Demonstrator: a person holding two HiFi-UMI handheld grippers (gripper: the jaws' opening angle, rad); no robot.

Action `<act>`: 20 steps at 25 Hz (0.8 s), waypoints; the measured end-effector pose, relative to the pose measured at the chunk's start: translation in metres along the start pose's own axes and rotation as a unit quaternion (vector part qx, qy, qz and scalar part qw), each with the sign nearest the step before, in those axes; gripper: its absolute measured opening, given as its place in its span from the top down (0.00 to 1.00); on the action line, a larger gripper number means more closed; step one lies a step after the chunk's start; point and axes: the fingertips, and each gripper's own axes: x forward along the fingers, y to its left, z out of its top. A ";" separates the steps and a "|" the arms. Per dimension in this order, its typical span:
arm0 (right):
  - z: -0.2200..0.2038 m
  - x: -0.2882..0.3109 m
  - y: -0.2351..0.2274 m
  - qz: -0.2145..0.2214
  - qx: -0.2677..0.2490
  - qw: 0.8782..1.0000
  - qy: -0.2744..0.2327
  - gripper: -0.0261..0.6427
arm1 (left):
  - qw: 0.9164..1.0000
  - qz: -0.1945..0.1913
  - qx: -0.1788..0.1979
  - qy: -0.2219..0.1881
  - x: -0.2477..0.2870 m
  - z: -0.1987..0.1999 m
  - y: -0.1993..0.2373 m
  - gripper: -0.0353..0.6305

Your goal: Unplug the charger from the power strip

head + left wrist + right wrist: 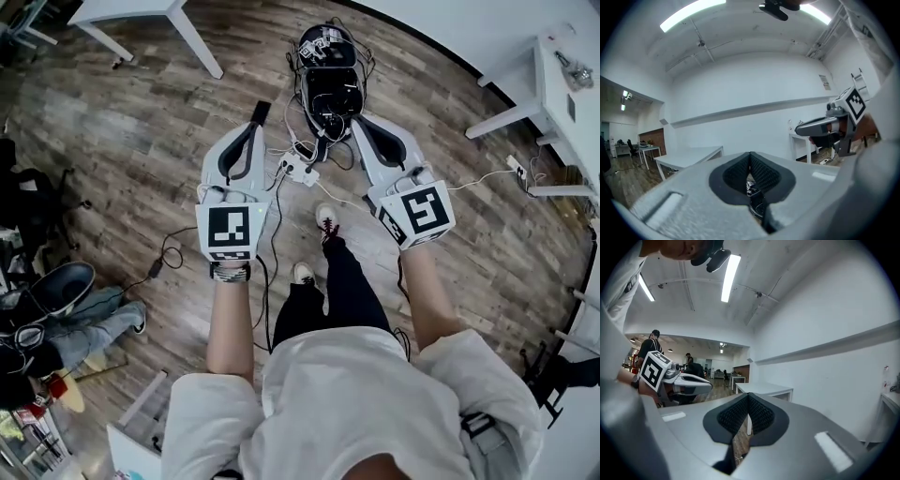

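Approach not yet begun: my left gripper [261, 112] and right gripper [362, 124], both closed on nothing, point level, high above the floor's power strip [298, 171], its charger indistinct. Next I must descend and open one.

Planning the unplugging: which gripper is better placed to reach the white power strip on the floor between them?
Left, narrowly. In the head view the power strip lies nearer the left gripper than the right gripper. Both are shut, empty and held high above the floor.
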 end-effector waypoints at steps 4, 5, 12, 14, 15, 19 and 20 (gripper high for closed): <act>0.050 -0.038 0.020 -0.003 -0.011 1.000 -0.018 0.96 | 1.000 0.020 -0.005 -0.022 -0.043 0.053 -0.002 0.94; 0.060 -0.046 0.025 -0.003 -0.013 1.000 -0.021 0.96 | 0.999 0.021 -0.005 -0.026 -0.053 0.063 -0.004 0.94; 0.115 -0.092 0.062 -0.005 -0.020 0.998 -0.055 0.96 | 0.998 0.029 0.020 -0.049 -0.105 0.108 -0.024 0.94; 0.127 -0.104 0.073 -0.004 -0.026 0.997 -0.067 0.96 | 0.998 0.029 0.027 -0.056 -0.118 0.116 -0.032 0.94; 0.130 -0.109 0.078 -0.004 -0.027 0.997 -0.071 0.96 | 0.997 0.028 0.030 -0.058 -0.125 0.120 -0.036 0.94; 0.141 -0.124 0.088 -0.005 -0.028 0.997 -0.075 0.96 | 0.997 0.022 0.035 -0.062 -0.142 0.131 -0.049 0.94; 0.144 -0.126 0.090 -0.005 -0.029 0.997 -0.077 0.96 | 0.997 0.022 0.037 -0.064 -0.144 0.135 -0.051 0.94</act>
